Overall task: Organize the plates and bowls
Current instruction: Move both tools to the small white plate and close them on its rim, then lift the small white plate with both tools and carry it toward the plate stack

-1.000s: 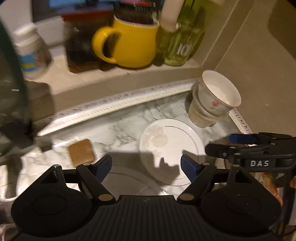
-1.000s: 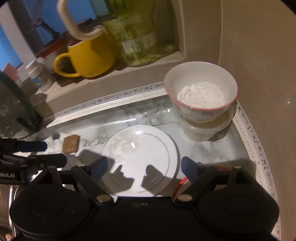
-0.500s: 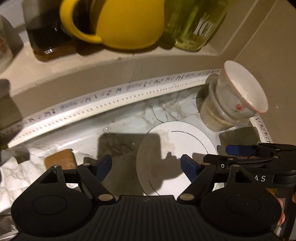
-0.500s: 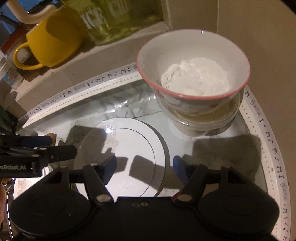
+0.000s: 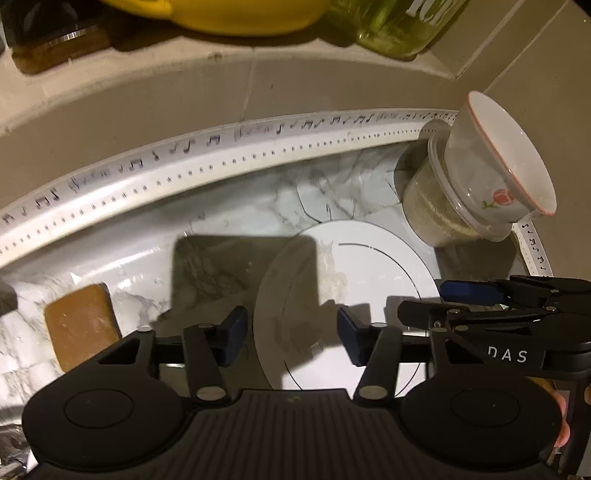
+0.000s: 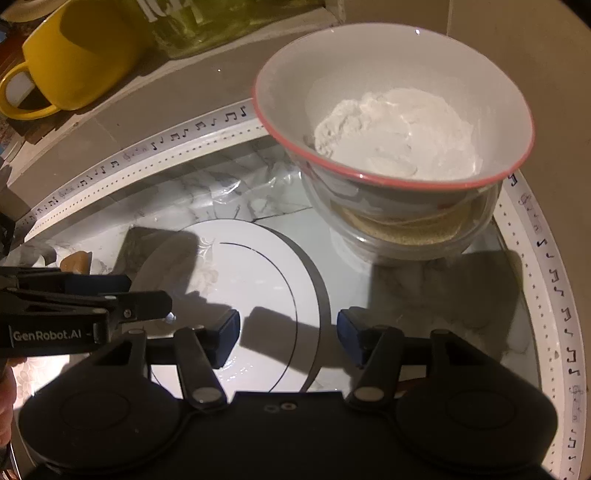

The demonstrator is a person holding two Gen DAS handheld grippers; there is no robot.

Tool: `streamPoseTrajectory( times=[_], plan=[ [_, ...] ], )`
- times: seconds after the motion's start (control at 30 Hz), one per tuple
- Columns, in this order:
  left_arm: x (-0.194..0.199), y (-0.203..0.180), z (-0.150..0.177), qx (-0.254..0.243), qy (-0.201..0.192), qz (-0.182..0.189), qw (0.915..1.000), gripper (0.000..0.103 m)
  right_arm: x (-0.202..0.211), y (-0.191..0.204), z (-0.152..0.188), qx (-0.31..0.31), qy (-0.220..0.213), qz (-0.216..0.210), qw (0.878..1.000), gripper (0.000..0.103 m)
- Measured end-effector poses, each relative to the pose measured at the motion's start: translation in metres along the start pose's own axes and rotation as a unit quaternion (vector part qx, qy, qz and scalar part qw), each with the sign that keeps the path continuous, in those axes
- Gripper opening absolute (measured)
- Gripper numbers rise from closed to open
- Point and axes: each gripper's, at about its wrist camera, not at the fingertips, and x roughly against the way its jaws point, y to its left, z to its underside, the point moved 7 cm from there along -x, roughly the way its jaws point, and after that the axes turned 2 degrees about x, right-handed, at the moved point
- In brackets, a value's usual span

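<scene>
A white plate (image 5: 354,273) with a thin dark ring lies flat on the marble counter; it also shows in the right wrist view (image 6: 243,273). A white bowl (image 6: 391,107) with a red rim and white powder inside sits on a clear plastic tub (image 6: 410,232) at the back right; the bowl (image 5: 506,162) and tub (image 5: 436,206) also show in the left wrist view. My left gripper (image 5: 288,332) is open and empty, low over the plate's left part. My right gripper (image 6: 288,332) is open and empty over the plate's right edge, short of the bowl.
A brown soap-like block (image 5: 81,325) lies at the left. A white trim strip with music notes (image 5: 236,151) edges the counter against the tiled wall. On the ledge behind stand a yellow mug (image 6: 77,55) and a green glass jar (image 5: 399,26).
Both grippers have moved forward and lower towards the plate and bowl, which now look larger. Both pairs of jaws stay open, and the plate and bowl have not moved.
</scene>
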Motion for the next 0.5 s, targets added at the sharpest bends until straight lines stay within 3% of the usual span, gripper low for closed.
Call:
streamPoseTrajectory(
  times=[0.27,0.37,0.43,0.5],
  plan=[
    [-0.0054,0.0013,0.0044,0.016,0.004,0.005,0.9998,0.048,-0.0056,0.0058,-0.0002,0.005,0.002,-0.008,1.0,0.049],
    [-0.0039,0.0033,0.0063,0.019,-0.001,-0.003,0.9998,0.04,-0.0077,0.007,-0.0006,0.008,0.0,0.002,1.0,0.046],
    [-0.0027,0.0056,0.0073,0.021,-0.003,-0.012,0.9997,0.032,-0.0069,0.0055,-0.0005,0.011,-0.002,0.012,1.0,0.039],
    [-0.0017,0.0074,0.0075,0.024,-0.006,-0.014,0.9996,0.029,-0.006,0.0028,-0.0011,0.01,-0.002,0.018,1.0,0.031]
  ],
)
